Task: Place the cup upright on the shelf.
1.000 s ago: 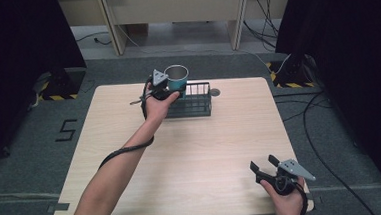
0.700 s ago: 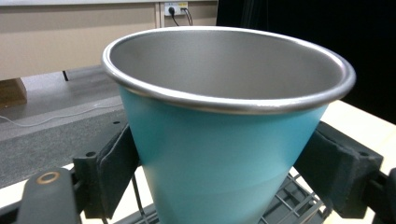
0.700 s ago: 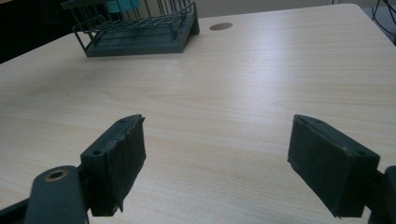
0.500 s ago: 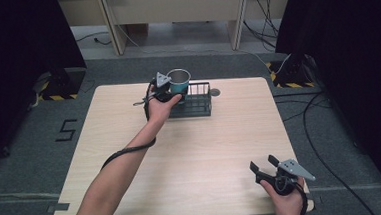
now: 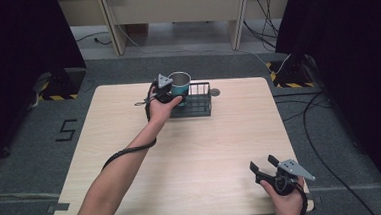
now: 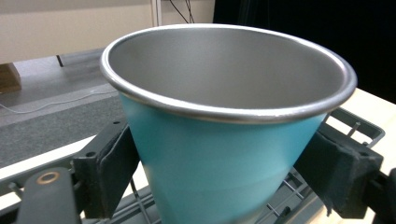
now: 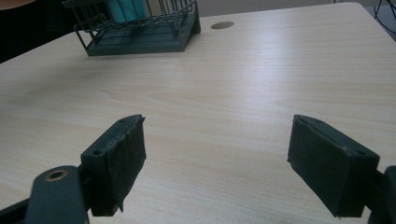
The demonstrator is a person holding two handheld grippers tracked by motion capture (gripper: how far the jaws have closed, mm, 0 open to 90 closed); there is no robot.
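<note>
the room was dim at its edges, with dark curtains at 9 and 3 o'clock, grey carpet all round and cables trailing toward 1 o'clock. in the middle stood a pale wooden table [image 5: 196, 152], bare over most of its top.

near the far edge, at about 12 o'clock on the table, sat a dark wire basket [image 5: 194, 101] with a small round grommet [image 5: 214, 92] just beside it at its 3 o'clock. the left gripper [image 5: 170, 91] was clamped on a teal cup [image 5: 179, 83] with a steel interior; in the left gripper view the two black pads pressed the cup's [image 6: 219, 163] sloping sides from either flank, and the basket's wires [image 6: 289, 191] showed beneath it. the cup was upright, held at the basket's 9 o'clock end, over or just inside it; whether its base touched the basket floor could not be told.

the right gripper [image 5: 267, 169] rested at the table's 5 o'clock corner, its jaws spread wide and empty, facing the basket [image 7: 140, 28] across the bare wood.

the risk, as i judged it, lay in the cup's taper. the pads met a cone, not parallel walls, so the cup might slide downward through the grip if the squeeze eased. if it was let go while unseated, it might tip on the wires or catch the basket rim.
</note>
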